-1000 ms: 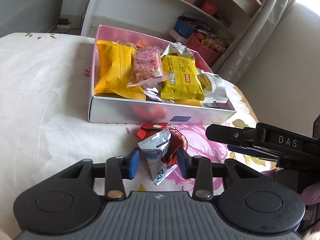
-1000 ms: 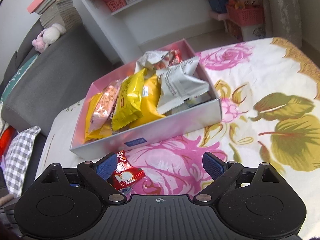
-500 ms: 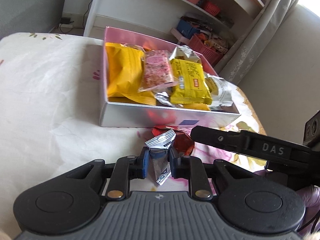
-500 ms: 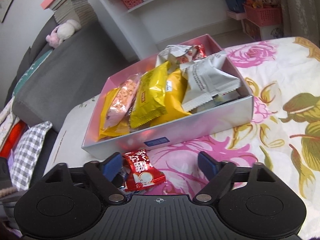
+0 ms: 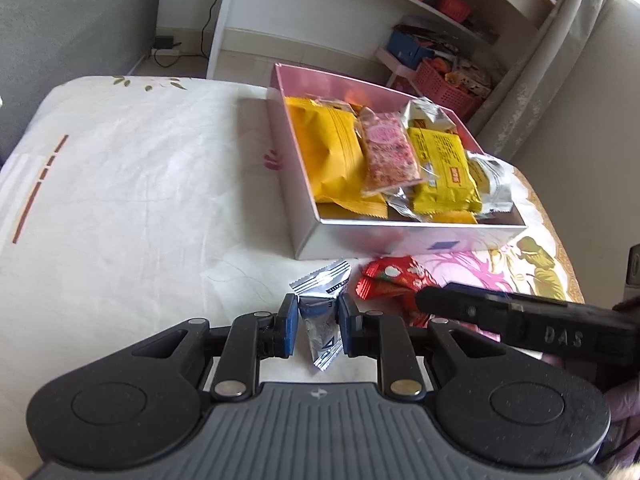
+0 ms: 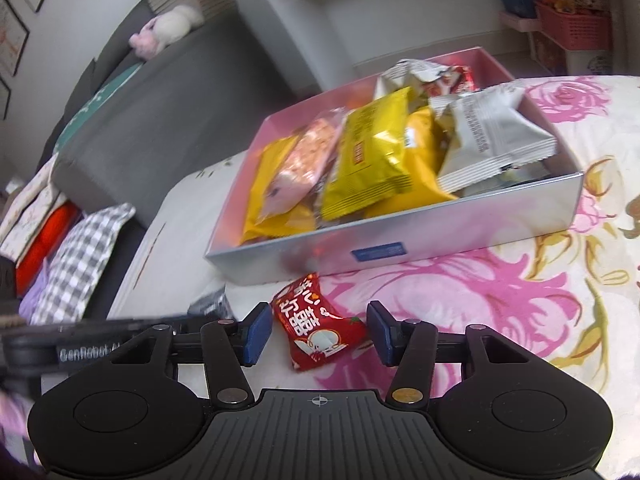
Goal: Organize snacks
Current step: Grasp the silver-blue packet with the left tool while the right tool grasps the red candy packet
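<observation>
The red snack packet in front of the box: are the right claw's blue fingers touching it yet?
Apart. The right wrist view shows tablecloth between the red snack packet and both fingers of the right gripper.

We see a floral bedsheet (image 6: 500, 292) covering the surface, pink roses towards its right edge. Beyond its far edge stands a white shelf unit (image 5: 320, 12) with red baskets (image 5: 444, 88) near its foot. Off the left edge sit a grey sofa (image 6: 160, 92), a checked pillow (image 6: 80, 256) and a plush toy (image 6: 168, 26).
</observation>
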